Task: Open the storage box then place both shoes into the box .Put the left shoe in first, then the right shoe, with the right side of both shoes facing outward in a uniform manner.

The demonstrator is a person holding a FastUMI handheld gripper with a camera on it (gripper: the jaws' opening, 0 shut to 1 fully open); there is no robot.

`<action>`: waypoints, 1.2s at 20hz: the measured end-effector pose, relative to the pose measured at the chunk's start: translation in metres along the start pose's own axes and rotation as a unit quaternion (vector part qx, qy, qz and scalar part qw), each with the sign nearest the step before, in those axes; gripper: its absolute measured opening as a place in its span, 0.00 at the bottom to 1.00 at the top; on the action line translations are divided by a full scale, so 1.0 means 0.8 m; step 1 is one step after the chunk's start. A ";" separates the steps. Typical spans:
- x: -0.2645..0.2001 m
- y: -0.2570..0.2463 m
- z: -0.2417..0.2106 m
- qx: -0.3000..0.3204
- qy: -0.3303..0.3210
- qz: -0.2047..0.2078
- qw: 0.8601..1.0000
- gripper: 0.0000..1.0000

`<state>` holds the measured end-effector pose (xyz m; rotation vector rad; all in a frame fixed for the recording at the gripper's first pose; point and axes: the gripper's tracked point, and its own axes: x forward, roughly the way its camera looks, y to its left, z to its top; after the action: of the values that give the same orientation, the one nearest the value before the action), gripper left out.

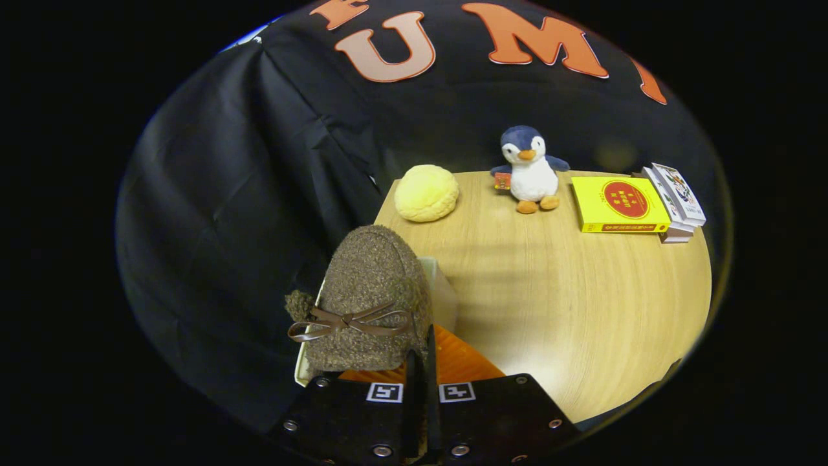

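Gripper (420, 362) with jaws closed, apparently pinching the brown fuzzy shoe (370, 301) above the open storage box (446, 294) on the desk (569, 304), placement evidently unfinished.

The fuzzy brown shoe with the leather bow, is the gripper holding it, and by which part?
Yes, it seems so: the gripper is shut on the fuzzy brown shoe at its rear opening edge, above the white storage box.

My fingers (420, 362) sit so tight together I can't tell if they're pinching the brown shoe (369, 304), which hides most of the storage box (443, 294) and another shoe's heel (299, 304) on its left, and the far book stack (676, 213) is half buried under the yellow one (618, 204).
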<state>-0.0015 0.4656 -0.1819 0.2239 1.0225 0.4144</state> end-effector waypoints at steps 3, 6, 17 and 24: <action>0.030 0.030 -0.008 0.004 0.012 -0.005 1.000 0.06; 0.062 0.036 -0.028 -0.002 0.039 -0.029 0.999 0.06; 0.084 0.051 -0.081 -0.033 0.078 -0.043 0.995 0.15; 0.015 0.030 -0.047 -0.029 0.017 -0.003 0.999 0.27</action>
<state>-0.0339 0.4923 -0.2015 0.1625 1.0423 0.4423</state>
